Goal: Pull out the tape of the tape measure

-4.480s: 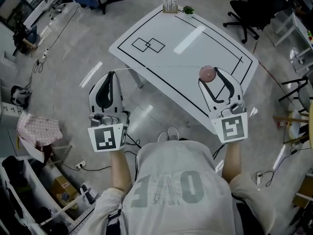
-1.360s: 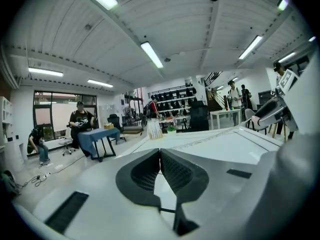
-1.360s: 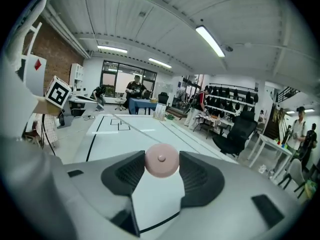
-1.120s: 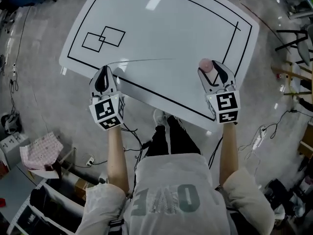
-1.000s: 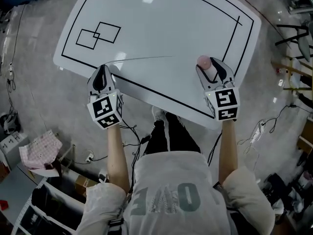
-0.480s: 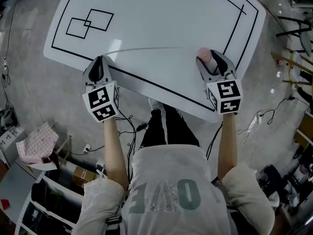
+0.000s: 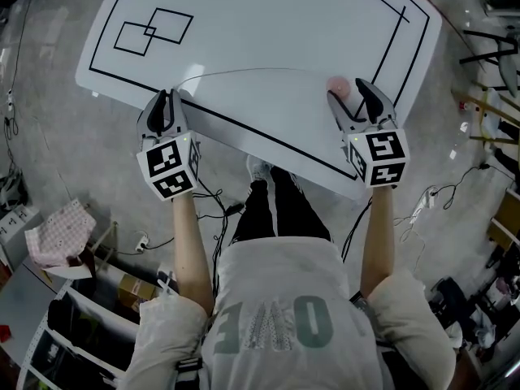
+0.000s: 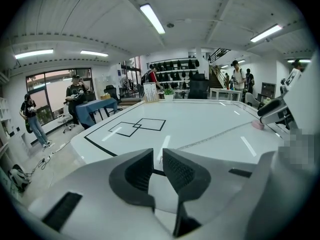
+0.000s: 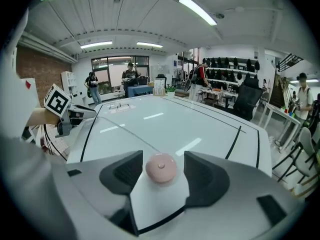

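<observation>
A round pink tape measure (image 7: 336,85) (image 9: 161,168) lies on the white table (image 7: 268,23) at the right. Its thin tape (image 7: 252,71) (image 8: 215,136) (image 9: 120,130) runs leftward across the table in a shallow arc. My left gripper (image 7: 166,104) (image 8: 158,156) is shut on the tape's end near the table's front edge. My right gripper (image 7: 348,90) (image 9: 163,159) has just been opening its jaws. The pink case sits between them with a gap on each side, untouched by the pads.
Black lines frame the table top, with two overlapping squares (image 7: 150,29) at the far left. The table's front edge runs just under both grippers. Cables, shelves and a pink cloth (image 7: 57,234) lie on the floor at left. People stand in the background of both gripper views.
The right jaws have spread apart and let go of the pink case. The tape now bows in a slightly fuller arc. Both hands stay roughly where they were.
</observation>
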The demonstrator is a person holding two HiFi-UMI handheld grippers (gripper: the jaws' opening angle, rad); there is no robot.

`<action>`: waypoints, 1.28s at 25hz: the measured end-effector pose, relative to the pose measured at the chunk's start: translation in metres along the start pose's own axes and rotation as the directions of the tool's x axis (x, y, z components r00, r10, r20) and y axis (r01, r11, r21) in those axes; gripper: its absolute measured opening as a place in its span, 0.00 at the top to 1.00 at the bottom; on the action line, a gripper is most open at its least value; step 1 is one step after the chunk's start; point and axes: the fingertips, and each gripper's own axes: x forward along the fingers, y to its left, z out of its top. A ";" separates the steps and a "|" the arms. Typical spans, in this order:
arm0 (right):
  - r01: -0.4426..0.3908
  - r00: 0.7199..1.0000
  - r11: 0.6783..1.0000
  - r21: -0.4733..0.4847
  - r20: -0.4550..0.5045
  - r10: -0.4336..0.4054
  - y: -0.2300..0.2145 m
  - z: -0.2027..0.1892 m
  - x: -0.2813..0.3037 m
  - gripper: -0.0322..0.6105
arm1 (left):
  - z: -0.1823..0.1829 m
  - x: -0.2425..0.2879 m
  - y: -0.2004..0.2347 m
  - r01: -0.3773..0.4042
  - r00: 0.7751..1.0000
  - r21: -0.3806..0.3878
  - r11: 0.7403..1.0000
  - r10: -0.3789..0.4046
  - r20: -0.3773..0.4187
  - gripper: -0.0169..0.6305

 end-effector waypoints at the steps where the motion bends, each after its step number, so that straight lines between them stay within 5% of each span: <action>1: 0.005 1.000 1.000 -0.004 0.010 -0.005 0.000 0.004 -0.002 0.56 | 0.004 -0.003 0.001 -0.002 1.000 -0.001 1.000 0.002 0.011 0.93; 7: 0.063 0.989 0.998 -0.024 0.134 -0.059 -0.004 0.051 -0.029 0.56 | 0.058 -0.027 0.009 -0.025 0.988 -0.003 1.000 0.025 0.154 0.92; 12: 0.095 0.956 0.995 -0.025 0.280 -0.084 -0.006 0.109 -0.071 0.56 | 0.127 -0.070 0.014 -0.047 0.950 0.003 0.999 0.044 0.310 0.93; 16: 0.128 0.913 0.991 -0.046 0.395 -0.100 0.001 0.152 -0.109 0.60 | 0.178 -0.117 0.014 -0.055 0.896 0.006 0.998 0.047 0.442 0.93; 22: 0.172 0.826 0.984 -0.049 0.552 -0.117 0.026 0.186 -0.175 0.81 | 0.223 -0.197 0.001 -0.076 0.795 0.035 0.997 0.039 0.605 0.93; 27: 0.220 0.751 0.975 -0.043 0.645 -0.141 0.052 0.190 -0.215 0.88 | 0.232 -0.251 -0.019 -0.087 0.708 0.038 0.995 0.035 0.705 0.93; 30: 0.235 0.707 0.971 -0.032 0.691 -0.148 0.072 0.185 -0.237 0.88 | 0.229 -0.278 -0.036 -0.061 0.636 0.065 0.996 -0.012 0.772 0.93; 32: 0.235 0.693 0.972 -0.025 0.705 -0.149 0.084 0.179 -0.249 0.89 | 0.220 -0.291 -0.042 -0.057 0.620 0.065 0.996 -0.015 0.785 0.93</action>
